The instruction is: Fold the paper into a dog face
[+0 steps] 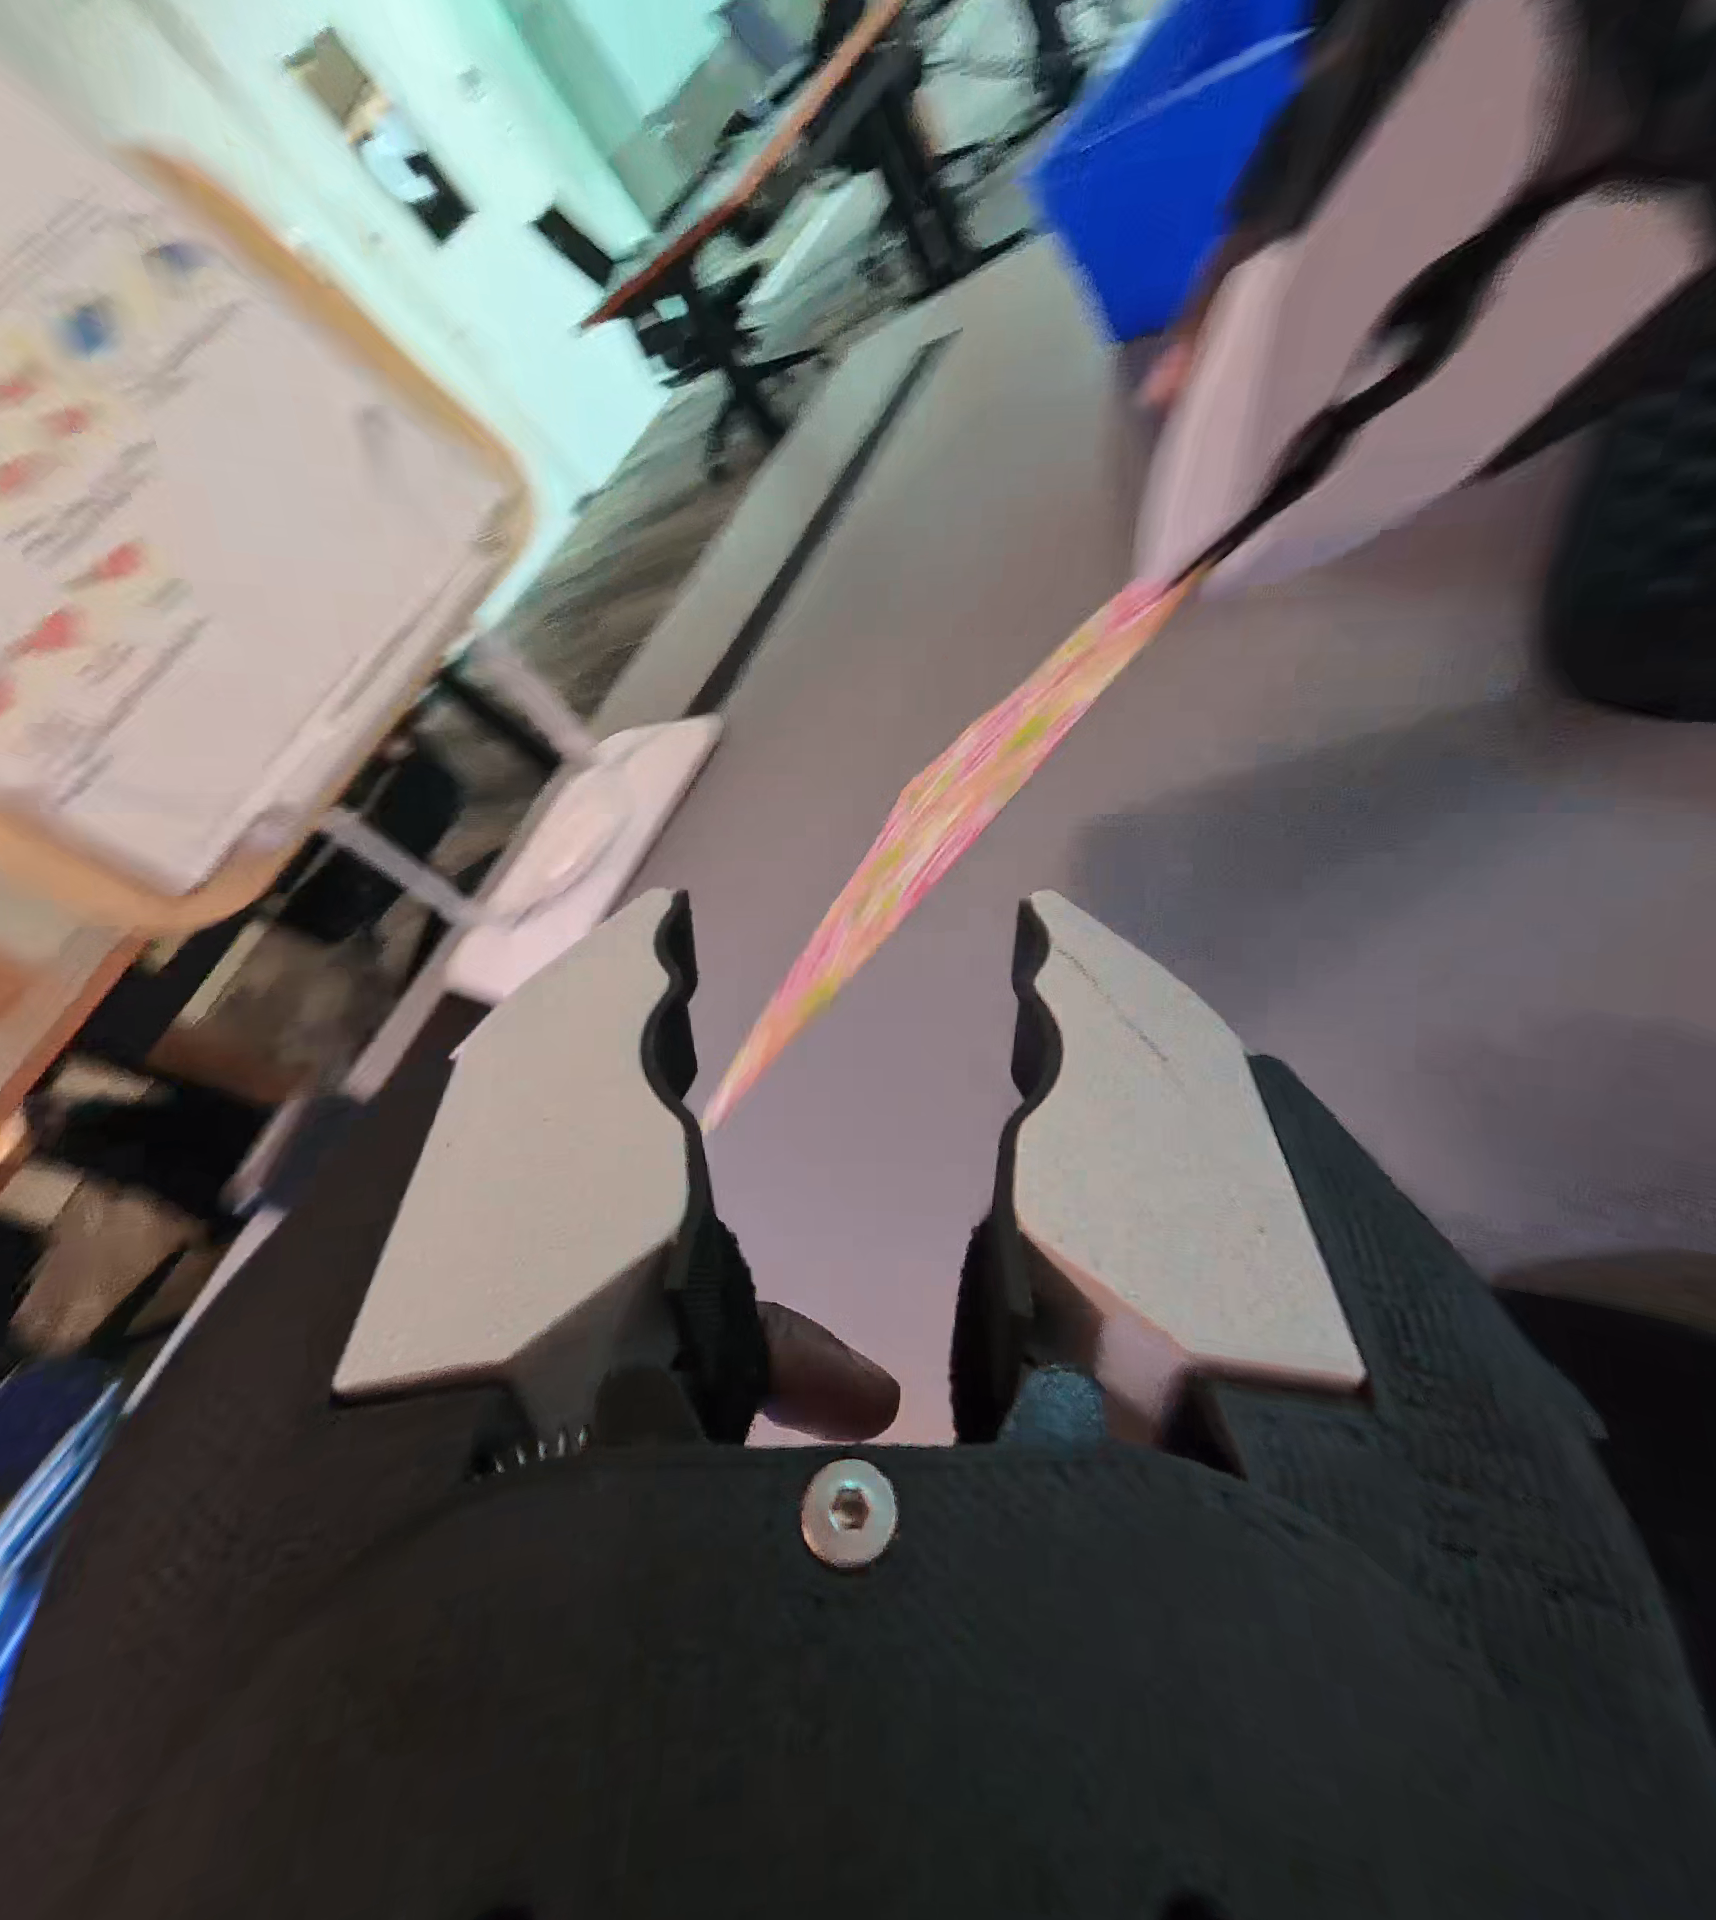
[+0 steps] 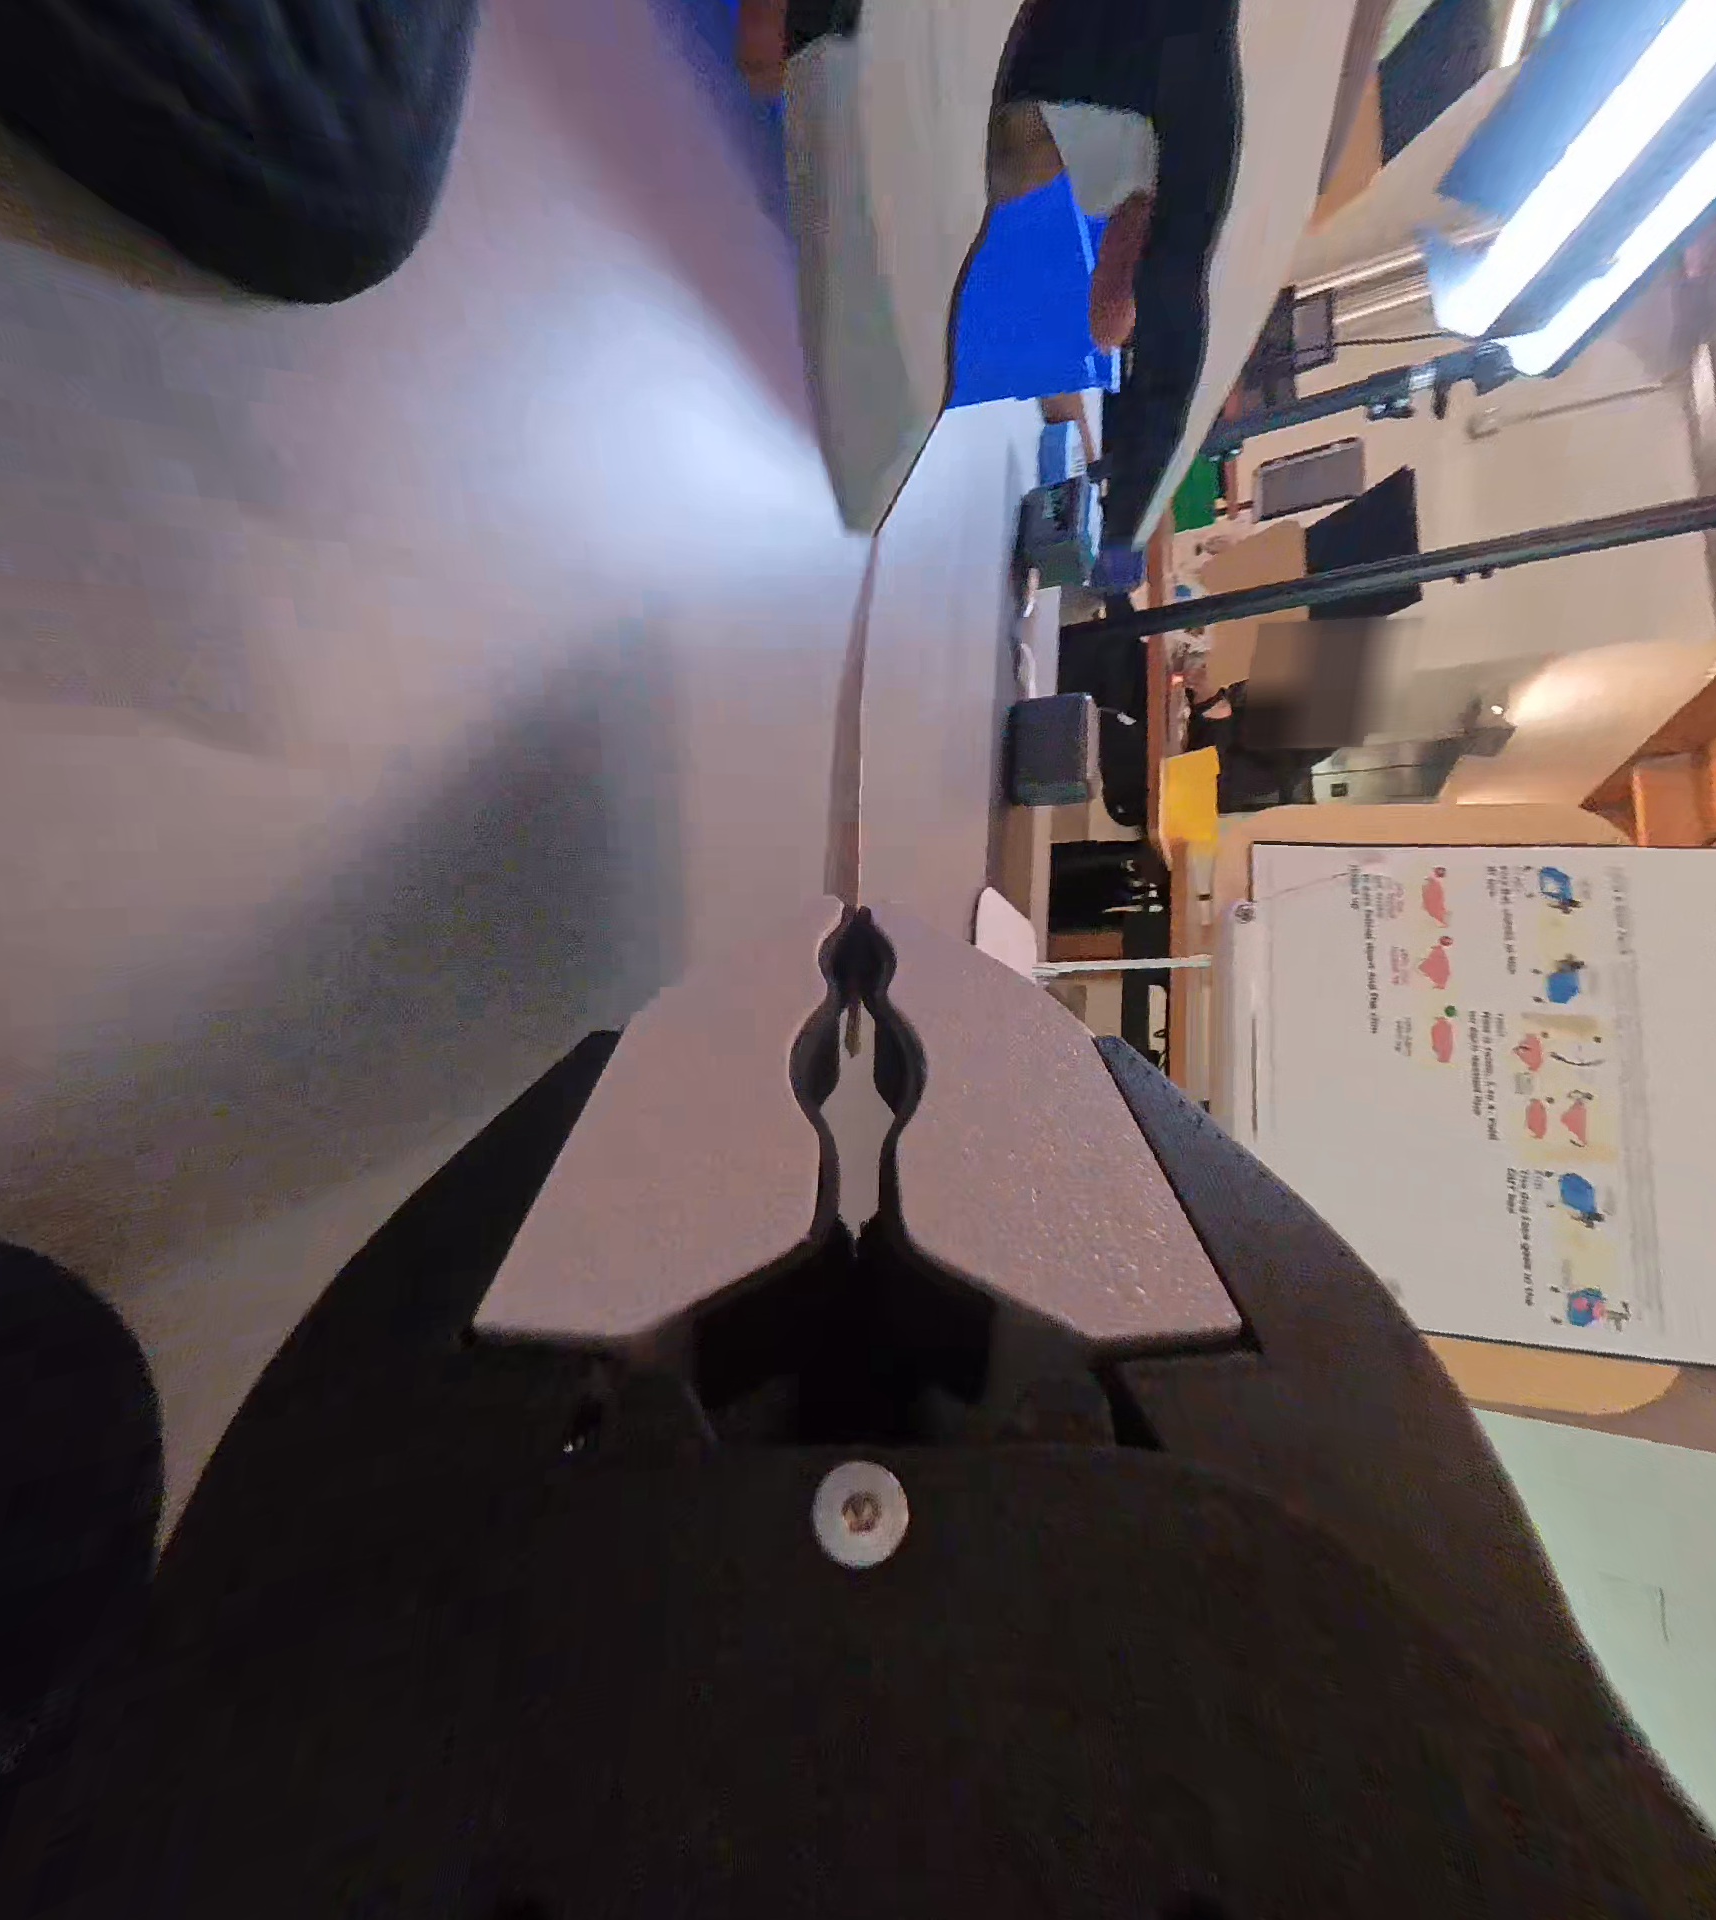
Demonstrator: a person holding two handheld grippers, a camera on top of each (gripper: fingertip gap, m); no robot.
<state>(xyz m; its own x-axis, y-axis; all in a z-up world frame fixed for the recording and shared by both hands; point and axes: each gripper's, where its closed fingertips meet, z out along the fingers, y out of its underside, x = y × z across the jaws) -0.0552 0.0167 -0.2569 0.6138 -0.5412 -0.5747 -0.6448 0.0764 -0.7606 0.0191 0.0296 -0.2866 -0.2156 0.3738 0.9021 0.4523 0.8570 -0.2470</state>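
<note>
A pink and yellow patterned paper (image 1: 958, 821) hangs stretched above the grey table (image 1: 1353, 987). My left gripper (image 1: 854, 920) is open; the paper's near corner sits between its fingers, close to the left one. The right gripper (image 1: 1207, 556), blurred at the upper right, pinches the paper's far corner. In the right wrist view my right gripper (image 2: 849, 920) is shut on the paper (image 2: 849, 727), which shows edge-on as a thin strip. The strip runs up to a pale finger (image 2: 864, 312) of the left gripper.
An instruction sheet on a wooden board (image 1: 106, 468) stands to the left and also shows in the right wrist view (image 2: 1560, 1091). A blue bin (image 1: 1166, 177) stands at the back. A white object (image 1: 605, 821) lies at the table's left edge. Desks and chairs stand beyond.
</note>
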